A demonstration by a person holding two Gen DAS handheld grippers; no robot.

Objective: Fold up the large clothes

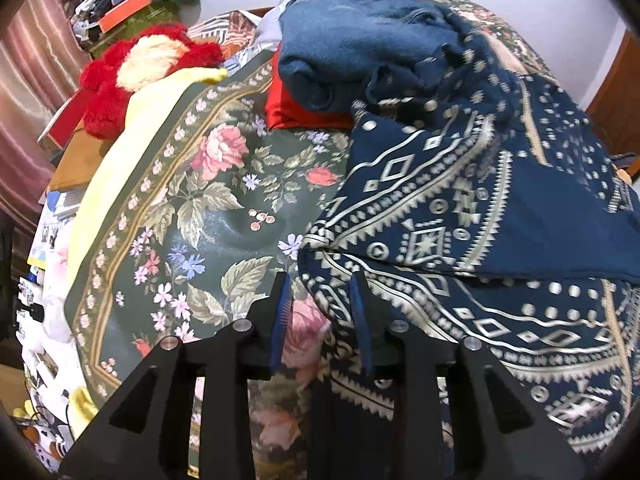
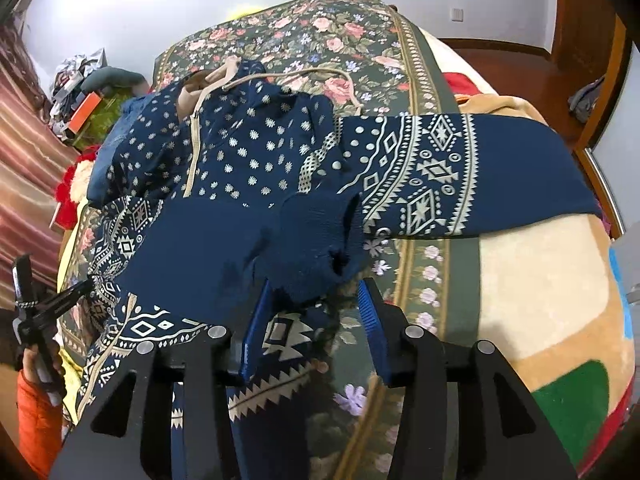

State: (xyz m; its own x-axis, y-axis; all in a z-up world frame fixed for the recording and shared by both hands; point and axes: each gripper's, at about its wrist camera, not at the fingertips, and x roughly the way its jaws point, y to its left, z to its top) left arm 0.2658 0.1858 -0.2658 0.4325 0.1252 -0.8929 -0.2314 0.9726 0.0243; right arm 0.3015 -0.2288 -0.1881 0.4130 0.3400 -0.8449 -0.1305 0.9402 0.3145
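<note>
A navy hoodie with a cream geometric print [image 2: 256, 160] lies spread on a bed with a dark floral cover [image 2: 304, 36]. One sleeve [image 2: 440, 176] stretches to the right; its ribbed cuff [image 2: 316, 240] is folded in over the body. My right gripper [image 2: 314, 300] is open, its blue-padded fingers on either side of the cuff's lower edge. In the left wrist view the hoodie [image 1: 460, 208] fills the right side. My left gripper [image 1: 320, 280] is open, its fingers on either side of the hoodie's left corner. It also shows in the right wrist view [image 2: 80, 288].
A folded blue garment [image 1: 352, 40] on a red one [image 1: 296, 108] lies at the far end of the bed. A red and cream plush [image 1: 136, 68] and clutter sit at the left edge. A beige blanket [image 2: 540, 280] covers the right side. A wooden door [image 2: 584, 36] stands at the back right.
</note>
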